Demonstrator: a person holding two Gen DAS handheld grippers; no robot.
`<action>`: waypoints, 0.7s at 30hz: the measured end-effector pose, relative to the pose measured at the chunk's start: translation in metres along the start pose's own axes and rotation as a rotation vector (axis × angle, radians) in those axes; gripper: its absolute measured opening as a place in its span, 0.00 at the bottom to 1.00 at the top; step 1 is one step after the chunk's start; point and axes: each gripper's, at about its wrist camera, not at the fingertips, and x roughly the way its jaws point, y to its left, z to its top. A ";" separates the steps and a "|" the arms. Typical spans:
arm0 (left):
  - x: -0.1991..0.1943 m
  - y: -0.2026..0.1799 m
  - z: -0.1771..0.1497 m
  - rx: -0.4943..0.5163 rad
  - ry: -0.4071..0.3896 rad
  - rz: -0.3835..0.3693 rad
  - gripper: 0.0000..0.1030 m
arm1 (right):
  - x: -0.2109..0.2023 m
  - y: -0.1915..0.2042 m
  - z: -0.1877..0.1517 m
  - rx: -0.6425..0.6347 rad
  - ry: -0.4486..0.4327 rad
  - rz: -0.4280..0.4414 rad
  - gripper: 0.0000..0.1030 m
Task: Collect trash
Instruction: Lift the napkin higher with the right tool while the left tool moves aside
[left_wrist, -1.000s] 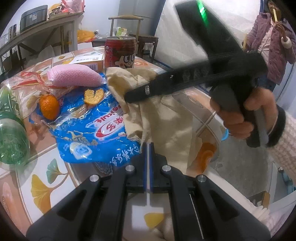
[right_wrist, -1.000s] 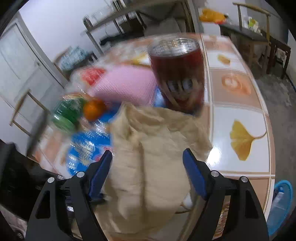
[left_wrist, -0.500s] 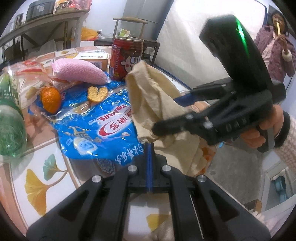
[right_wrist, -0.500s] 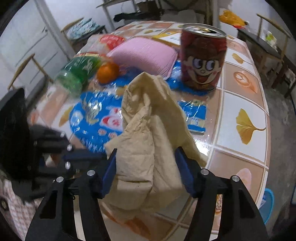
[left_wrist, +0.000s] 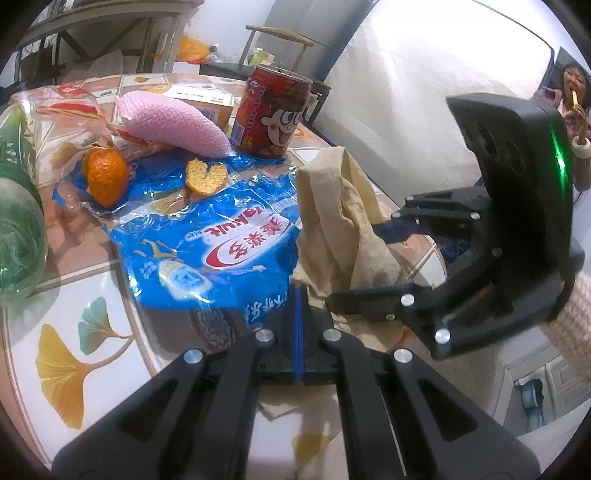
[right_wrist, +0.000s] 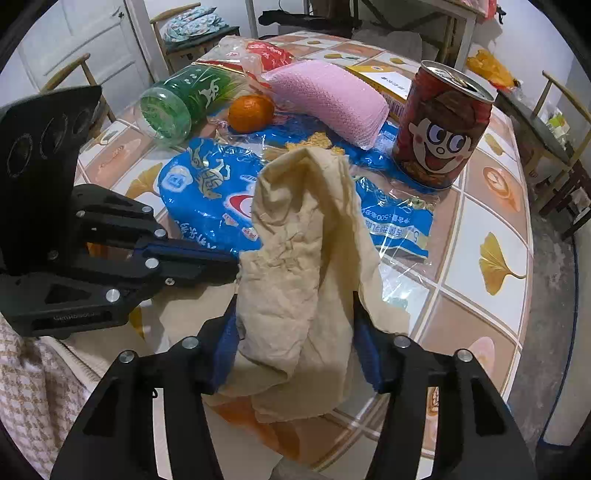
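A crumpled beige cloth bag (right_wrist: 295, 258) stands bunched up at the near edge of the tiled table (right_wrist: 491, 206), between the two tools. The right tool (right_wrist: 295, 350) has its blue-padded jaws on either side of the bag's lower folds and they are closing; the fabric fills the gap and touches both pads, though whether it is firmly pinched cannot be told. The left tool (left_wrist: 298, 306) is clenched tight, its blue pads pressed together on an edge of the bag at the bag's left side. Just beyond the bag lies a flattened blue plastic wrapper (right_wrist: 207, 192) with red and white lettering. Farther back on the table, a red drink can (right_wrist: 439, 129) with a cartoon face stands upright to the right, a pink sponge-like pad (right_wrist: 325, 99) lies left of it, an orange (right_wrist: 251, 112) rests beside the pad, and a green plastic bottle (right_wrist: 181, 103) lies on its side at the far left. A piece of orange peel (left_wrist: 205, 177) sits on the wrapper.
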 end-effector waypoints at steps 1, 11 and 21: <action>0.001 0.000 0.001 -0.008 0.001 0.000 0.00 | 0.000 0.001 0.000 0.004 -0.002 -0.002 0.48; 0.006 -0.001 0.007 -0.005 -0.001 0.009 0.01 | -0.006 0.014 -0.011 0.088 -0.043 -0.017 0.14; -0.032 -0.019 0.014 0.034 -0.098 0.034 0.21 | -0.031 0.006 -0.032 0.277 -0.116 -0.051 0.07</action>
